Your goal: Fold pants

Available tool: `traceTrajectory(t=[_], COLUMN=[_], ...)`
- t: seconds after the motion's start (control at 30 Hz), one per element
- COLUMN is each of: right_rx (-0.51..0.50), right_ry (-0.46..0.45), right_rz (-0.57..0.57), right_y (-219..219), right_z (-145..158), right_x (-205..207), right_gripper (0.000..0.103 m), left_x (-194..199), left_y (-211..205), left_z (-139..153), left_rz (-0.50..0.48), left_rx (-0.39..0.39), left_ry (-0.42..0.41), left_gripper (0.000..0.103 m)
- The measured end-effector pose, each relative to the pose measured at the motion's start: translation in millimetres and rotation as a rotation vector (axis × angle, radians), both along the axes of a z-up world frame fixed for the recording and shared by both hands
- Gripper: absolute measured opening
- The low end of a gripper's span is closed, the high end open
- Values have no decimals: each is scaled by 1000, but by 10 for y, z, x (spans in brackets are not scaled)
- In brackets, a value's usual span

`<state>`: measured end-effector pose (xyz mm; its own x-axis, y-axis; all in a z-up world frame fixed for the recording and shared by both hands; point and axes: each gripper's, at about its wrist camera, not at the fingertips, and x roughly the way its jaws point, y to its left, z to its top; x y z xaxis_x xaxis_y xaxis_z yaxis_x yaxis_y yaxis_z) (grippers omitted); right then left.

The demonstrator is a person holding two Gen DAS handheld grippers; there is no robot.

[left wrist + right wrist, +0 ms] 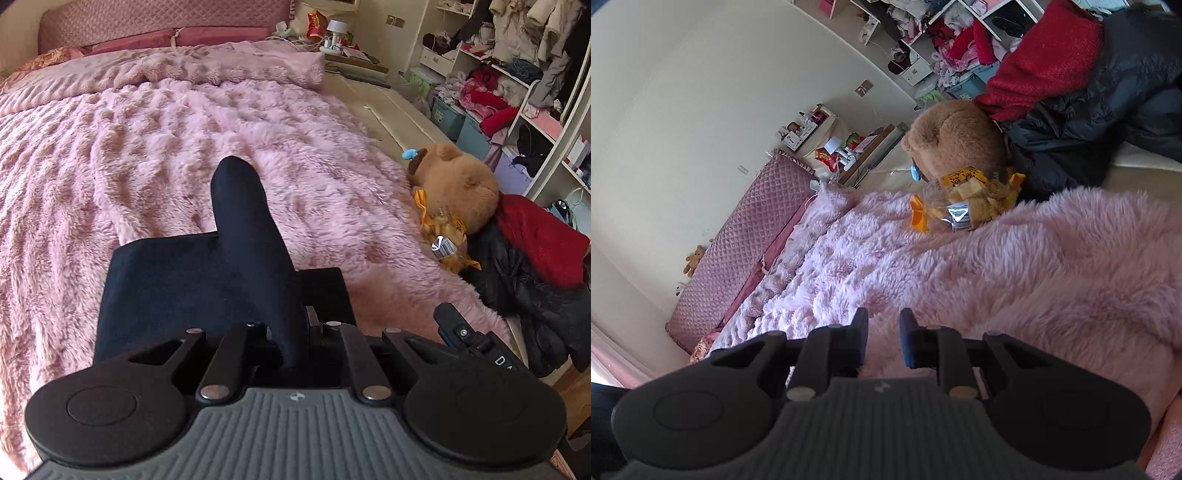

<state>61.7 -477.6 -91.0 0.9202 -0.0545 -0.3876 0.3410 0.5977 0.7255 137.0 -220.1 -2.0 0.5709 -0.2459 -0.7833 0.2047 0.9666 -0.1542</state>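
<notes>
Our left tongs (291, 325) were clamped on the dark navy pants (207, 280), the cloth bunched between the two pads so that a folded flap hung over the left side and one rounded end stood up past the tips; we judged the grip was there to carry or lay the garment over the bed rather than to press a crease. The pants were thus held just above the fluffy pink blanket (155, 155), at its near end, and not yet lying flat on it. Our right tongs (883, 341) stood a little apart with nothing between them, pointed across the same blanket, free to take a second edge when needed. Beyond them the bed offered a broad stretch of blanket for laying the pants out. Along its edge lay a brown teddy bear (454, 184) with a yellow snack packet (443, 240) touching it, and beside the bear a red garment (535, 232) on a black padded jacket (524, 288). These crowded that side, so we judged a fold should stay toward the middle. Further off stood cluttered open shelves (509, 74) and a nightstand with a small white lamp (336, 29).
</notes>
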Motion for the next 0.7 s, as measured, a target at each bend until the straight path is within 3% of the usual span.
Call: traceTrajectory(t=[0.07,0.1,0.17,0.23,0.3,0.4,0.53,0.57,0.63,0.7], right_rx=[29,38,59,78,93,100,102,88,40,-8], right_ry=[4,4,-3,-7,-11,-40,-162,-193,-234,-232], right_rz=[-20,-31,-52,-71,-79,-54,36,62,166,307], right_y=[-64,-92,-152,-189,-220,-205,-72,-21,139,359], right_z=[-46,-54,-79,-98,-111,-97,33,78,195,264], right_x=[-2,-15,-49,-84,-108,-119,-124,-121,-72,12], right_gripper=[16,17,21,22,22,22,22,22,22,23], left_x=[13,13,-12,-26,-68,-116,-104,-105,-146,-165], left_y=[-108,-121,-26,162,375,776,1251,1334,1414,1478], left_z=[-71,-79,-40,58,232,491,543,471,250,-64], left_rz=[-55,-102,-214,-260,-281,-261,-211,-173,-77,-25], left_rx=[-27,-89,-322,-547,-640,-642,-548,-463,-311,-292], left_ry=[34,56,105,135,96,-7,-90,-96,-99,-83], left_gripper=[20,28,31,43,46,52,52,50,37,34])
